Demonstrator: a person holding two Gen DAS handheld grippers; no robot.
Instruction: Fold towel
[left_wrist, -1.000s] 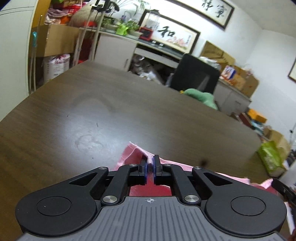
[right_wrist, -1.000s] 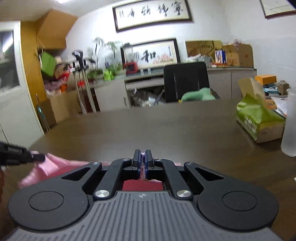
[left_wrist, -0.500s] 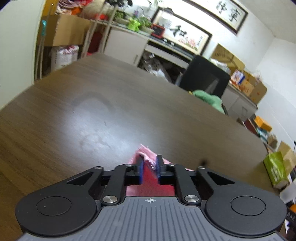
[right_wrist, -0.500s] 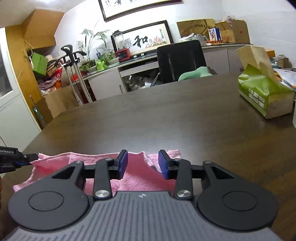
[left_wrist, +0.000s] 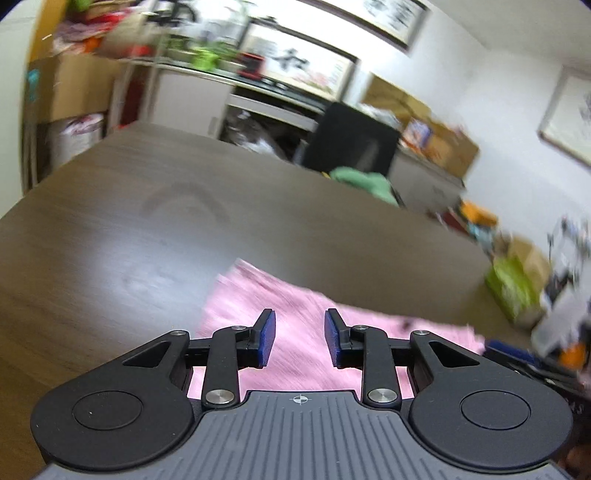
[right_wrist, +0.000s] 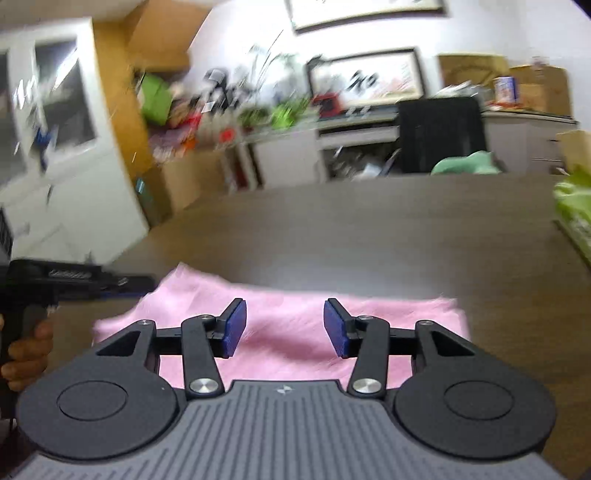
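A pink towel (left_wrist: 258, 295) lies flat on the dark wooden table (left_wrist: 147, 221); it also shows in the right wrist view (right_wrist: 288, 317). My left gripper (left_wrist: 300, 332) is open and empty above the towel's near part. My right gripper (right_wrist: 282, 325) is open and empty above the towel's near edge. The left gripper also shows from the side in the right wrist view (right_wrist: 122, 282), at the towel's left end. Both views are motion-blurred.
A green tissue pack (left_wrist: 511, 288) and a frosted cup (left_wrist: 554, 317) stand at the table's right side. A black chair (right_wrist: 441, 134) with a green cloth (right_wrist: 465, 164) is behind the far edge. Cabinets and boxes line the walls.
Both grippers were shut on the towel, then opened and let it go. The towel now lies flat, and both grippers have pulled back and up from it.
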